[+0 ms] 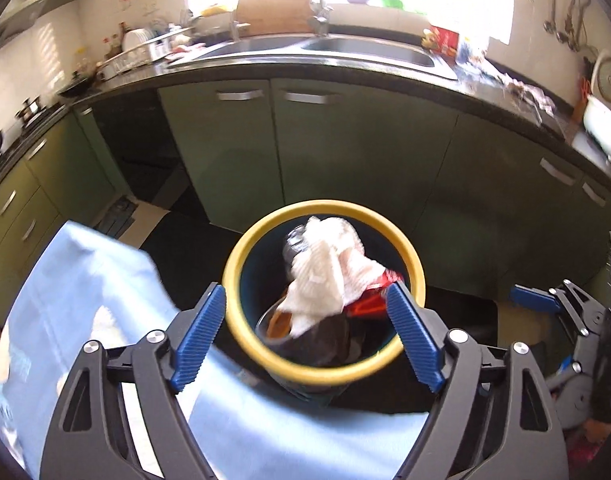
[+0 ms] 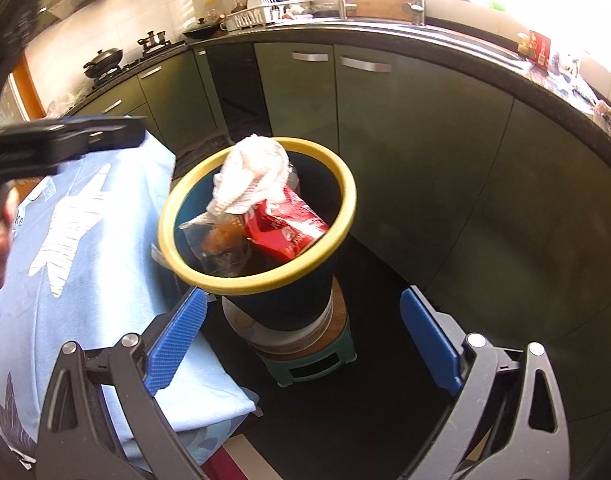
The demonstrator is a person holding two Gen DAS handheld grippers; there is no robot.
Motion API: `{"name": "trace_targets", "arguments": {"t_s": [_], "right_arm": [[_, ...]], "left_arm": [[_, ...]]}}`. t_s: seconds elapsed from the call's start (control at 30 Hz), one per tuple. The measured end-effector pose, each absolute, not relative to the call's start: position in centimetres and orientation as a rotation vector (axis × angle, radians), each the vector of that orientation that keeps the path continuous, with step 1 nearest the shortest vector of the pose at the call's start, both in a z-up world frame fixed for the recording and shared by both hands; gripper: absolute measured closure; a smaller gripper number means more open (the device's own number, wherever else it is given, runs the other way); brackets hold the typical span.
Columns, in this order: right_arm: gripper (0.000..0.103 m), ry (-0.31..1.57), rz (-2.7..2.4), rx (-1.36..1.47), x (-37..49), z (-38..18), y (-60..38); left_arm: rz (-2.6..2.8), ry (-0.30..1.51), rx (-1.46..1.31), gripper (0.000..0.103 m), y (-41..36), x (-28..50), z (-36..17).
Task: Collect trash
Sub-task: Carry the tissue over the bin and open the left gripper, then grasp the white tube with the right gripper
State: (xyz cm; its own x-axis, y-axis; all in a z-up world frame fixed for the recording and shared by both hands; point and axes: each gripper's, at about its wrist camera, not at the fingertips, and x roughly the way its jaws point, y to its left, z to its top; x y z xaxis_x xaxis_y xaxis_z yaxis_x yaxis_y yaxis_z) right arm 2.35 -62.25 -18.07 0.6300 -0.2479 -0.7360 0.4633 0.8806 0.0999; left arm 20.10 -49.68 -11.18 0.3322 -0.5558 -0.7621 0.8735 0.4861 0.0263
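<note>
White crumpled paper towel sits at the top of the yellow-rimmed bin, heaped over a red wrapper and a clear plastic bag already inside. In my judgement the step in hand is the drop of this piece of trash, and to do it well the left hand-held gripper should stay spread, lift straight up clear of the rim without clipping it, and leave the wad to settle (it rides high, near the rim at 12 o'clock in the right wrist view, so a nudge could tip it out).

Left hand-held gripper: its blue pads stand wide apart with nothing pinched between them, one outside the rim at 9 o'clock, the other over the rim at 3 o'clock. The towel lies just ahead of it, toward 12 o'clock, apart from both pads.

Right hand-held gripper is also spread and empty; the bin stands ahead of it at 12 o'clock on a small green stool, beside a surface draped in light blue cloth at its 9 o'clock.
</note>
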Motion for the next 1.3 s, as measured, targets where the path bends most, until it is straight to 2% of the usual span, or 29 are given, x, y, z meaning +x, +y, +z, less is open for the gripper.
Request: {"name": "trace_targets", "arguments": {"t_s": [0.2, 0.6, 0.9, 1.1, 1.3], "right_arm": [[0.009, 0.797, -0.38, 0.266, 3.1, -17.7, -60.3], [0.009, 0.818, -0.129, 0.111, 10.9, -16.1, -50.4], [0.009, 0.829, 0.235, -0.083, 18.9, -14.2, -36.0], [0.009, 0.825, 0.476, -0.216, 20.4, -13.7, -25.3], [0.009, 0.873, 0.628, -0.296, 21.4, -14.9, -18.0]], "left_arm": [[-0.912, 0.761, 0.337, 0.011, -40.4, 19.5, -9.2], [-0.557, 0.71, 0.192, 0.007, -20.1, 20.4, -9.2], [-0.253, 0.724, 0.099, 0.007, -5.4, 22.5, -10.6], [-0.01, 0.713, 0.018, 0.006, 5.3, 22.3, -11.1], [0.081, 0.719, -0.056, 0.006, 11.4, 21.5, -12.0]]}}
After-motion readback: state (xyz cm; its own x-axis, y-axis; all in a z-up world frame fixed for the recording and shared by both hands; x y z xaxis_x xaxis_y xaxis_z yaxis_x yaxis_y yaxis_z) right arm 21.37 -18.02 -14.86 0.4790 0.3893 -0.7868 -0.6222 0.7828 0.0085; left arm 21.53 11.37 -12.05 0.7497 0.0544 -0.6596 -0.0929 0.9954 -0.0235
